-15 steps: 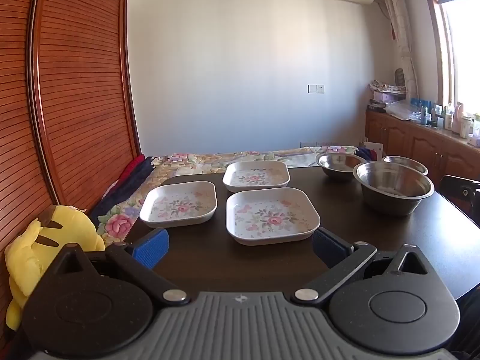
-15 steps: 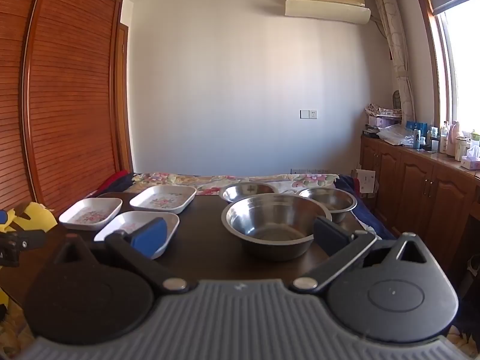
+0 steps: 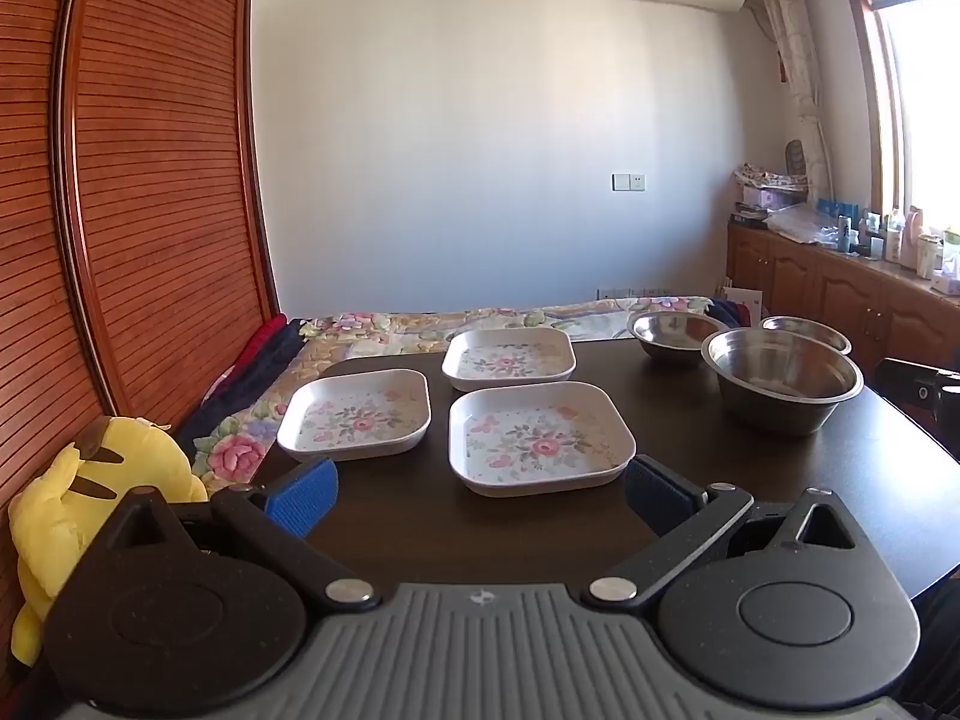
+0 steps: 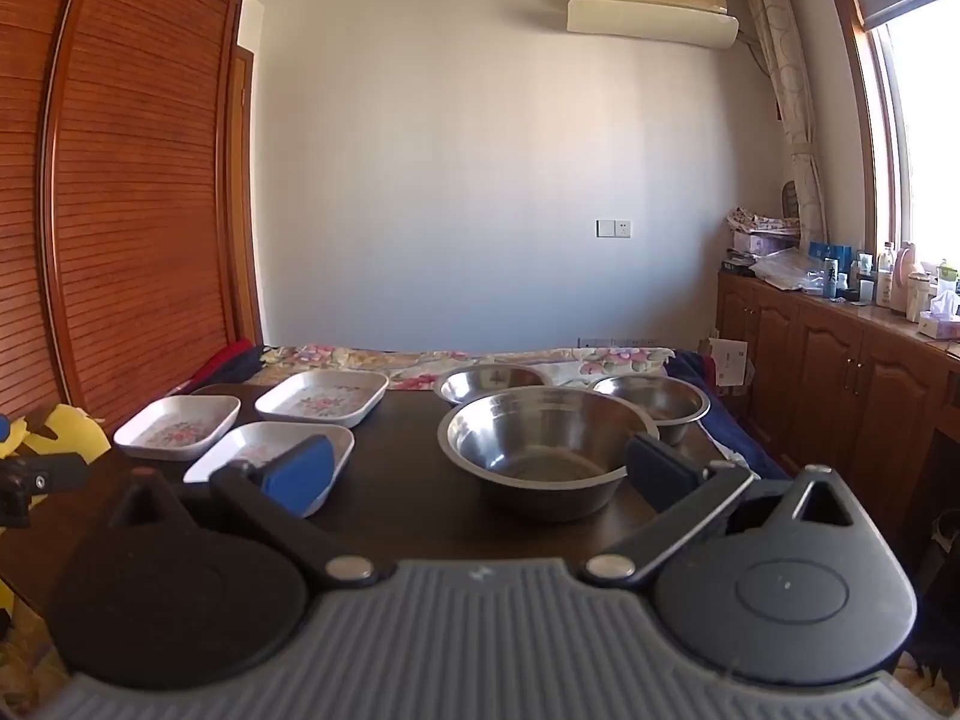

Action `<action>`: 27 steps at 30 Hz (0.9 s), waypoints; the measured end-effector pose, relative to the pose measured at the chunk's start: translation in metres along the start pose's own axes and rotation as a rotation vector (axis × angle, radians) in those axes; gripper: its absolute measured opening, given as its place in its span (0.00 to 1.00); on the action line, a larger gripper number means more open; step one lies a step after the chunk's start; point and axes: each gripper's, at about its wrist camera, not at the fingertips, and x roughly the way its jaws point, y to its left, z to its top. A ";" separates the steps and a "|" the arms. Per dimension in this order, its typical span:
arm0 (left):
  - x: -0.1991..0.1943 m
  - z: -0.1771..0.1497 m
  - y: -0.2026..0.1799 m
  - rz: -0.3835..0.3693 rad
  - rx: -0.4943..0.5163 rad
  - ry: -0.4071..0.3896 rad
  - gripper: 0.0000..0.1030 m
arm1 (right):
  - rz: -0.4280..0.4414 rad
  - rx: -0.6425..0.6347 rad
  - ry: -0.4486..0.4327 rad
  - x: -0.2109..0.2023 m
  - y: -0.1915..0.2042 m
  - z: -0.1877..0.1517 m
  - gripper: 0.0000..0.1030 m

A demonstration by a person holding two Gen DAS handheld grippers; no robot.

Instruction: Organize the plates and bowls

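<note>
Open right tool, large steel bowl, three floral plates

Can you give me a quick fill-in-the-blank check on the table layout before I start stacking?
1. The number of floral plates on the dark table is ____.
2. The number of steel bowls on it is ____.
3. The left gripper and right gripper both have their jaws ____.
4. The yellow plush toy sits off the table's ____ side.

Missing words: three; three; open; left
</note>
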 end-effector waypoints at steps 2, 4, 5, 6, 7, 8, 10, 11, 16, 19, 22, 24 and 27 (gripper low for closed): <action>0.000 0.000 0.000 0.001 0.001 -0.002 1.00 | 0.000 0.001 0.002 0.000 0.000 0.000 1.00; 0.000 -0.001 0.001 0.000 0.001 -0.003 1.00 | 0.000 0.002 0.002 -0.001 -0.001 0.000 1.00; 0.000 -0.001 0.001 -0.001 0.000 -0.004 1.00 | 0.000 0.004 0.001 -0.001 -0.002 0.000 1.00; -0.001 -0.001 0.000 0.000 0.000 -0.005 1.00 | -0.001 0.004 0.002 0.000 -0.001 0.000 1.00; -0.001 -0.001 0.001 -0.001 0.001 -0.005 1.00 | -0.001 0.004 0.002 -0.001 -0.001 0.000 1.00; 0.000 -0.002 0.001 -0.001 0.001 -0.005 1.00 | -0.001 0.003 0.003 0.000 -0.001 0.000 1.00; 0.000 -0.004 0.000 -0.002 0.001 -0.007 1.00 | 0.001 0.003 0.001 0.000 -0.001 0.000 1.00; 0.000 -0.003 -0.001 -0.001 0.003 -0.007 1.00 | 0.000 0.000 0.000 0.000 -0.001 0.000 1.00; 0.000 -0.003 -0.001 0.000 0.005 -0.007 1.00 | -0.005 -0.008 -0.005 0.000 0.001 0.000 1.00; 0.000 -0.002 -0.001 -0.001 0.008 -0.009 1.00 | -0.004 -0.009 -0.006 -0.001 0.002 0.000 1.00; 0.000 -0.002 -0.001 -0.001 0.008 -0.009 1.00 | -0.001 -0.012 -0.006 -0.002 0.002 0.000 1.00; 0.000 -0.002 -0.001 -0.001 0.008 -0.010 1.00 | -0.001 -0.013 -0.006 -0.002 0.002 0.001 1.00; 0.000 -0.001 -0.001 -0.001 0.008 -0.010 1.00 | 0.000 -0.010 -0.006 -0.002 0.002 0.001 1.00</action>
